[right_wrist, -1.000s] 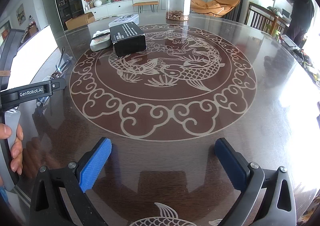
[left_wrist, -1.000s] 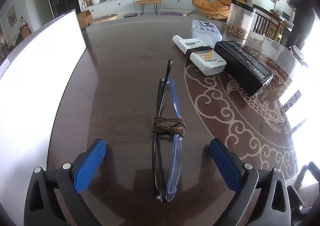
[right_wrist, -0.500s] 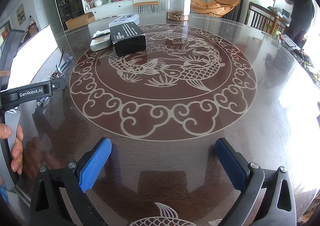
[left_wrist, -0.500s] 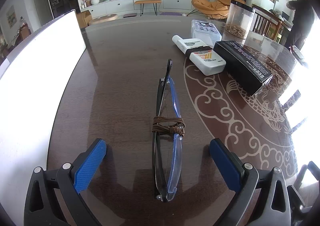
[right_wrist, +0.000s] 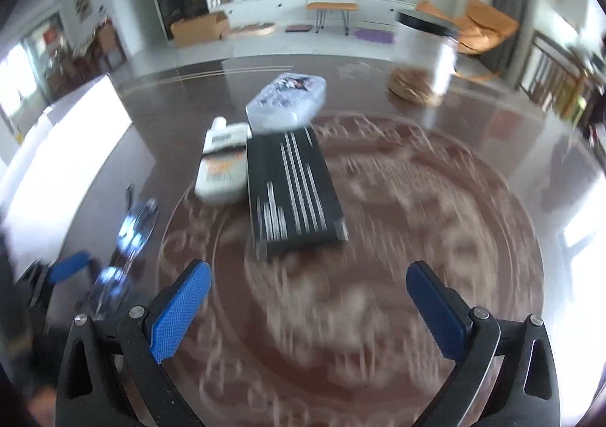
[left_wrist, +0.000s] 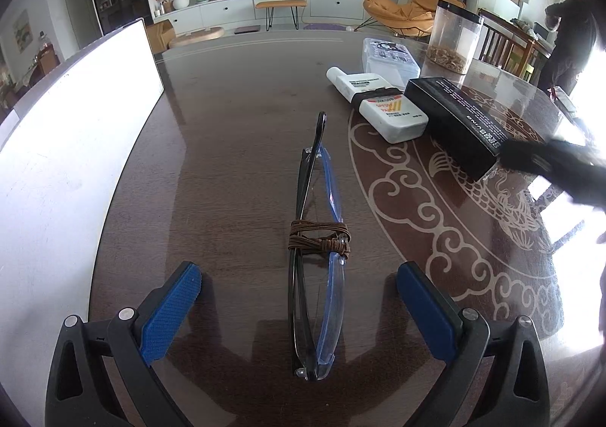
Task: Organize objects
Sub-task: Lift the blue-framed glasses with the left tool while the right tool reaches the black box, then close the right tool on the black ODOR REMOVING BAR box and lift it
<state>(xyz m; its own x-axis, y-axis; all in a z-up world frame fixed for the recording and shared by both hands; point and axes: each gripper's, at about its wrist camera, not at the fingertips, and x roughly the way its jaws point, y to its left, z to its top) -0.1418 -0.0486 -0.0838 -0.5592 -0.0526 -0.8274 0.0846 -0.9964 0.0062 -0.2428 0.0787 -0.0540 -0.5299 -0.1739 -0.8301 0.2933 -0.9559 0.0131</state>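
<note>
Since the earlier frames the right wrist view has been changed sharply: it is now smeared by motion, and the black box (right_wrist: pixel 293 196), formerly far off to the left, is seen just ahead of the right gripper (right_wrist: pixel 308 294). The left wrist view is matched almost exactly to its earlier state, except that a dark blurred shape (left_wrist: pixel 556 165), which cannot be identified, has come in at the right edge, over the near end of the box (left_wrist: pixel 456 122).

The left gripper (left_wrist: pixel 299 289) is held low over the table (left_wrist: pixel 235 147), its jaws spread wide and nothing clasped. The glasses (left_wrist: pixel 316 249), folded and bound with brown cord (left_wrist: pixel 320 239), are laid lengthwise between the blue pads (left_wrist: pixel 170 309), touched by neither. The right gripper is likewise spread wide and empty, raised above the patterned part of the table (right_wrist: pixel 435 222) and pointed at the box.

By the left view alone the cord and the box's lettering are shown sharply. The white bottle (left_wrist: pixel 378 105) is seen to lie just left of the box, with a clear case (left_wrist: pixel 390 56) beyond it and a jar (left_wrist: pixel 454 37) farther right. In the right view the same bottle (right_wrist: pixel 223 165), case (right_wrist: pixel 288 101) and jar (right_wrist: pixel 424 56) are only blurred; the glasses (right_wrist: pixel 130 226) are shown at the left with one pad of the left gripper (right_wrist: pixel 70 266) beside them.
</note>
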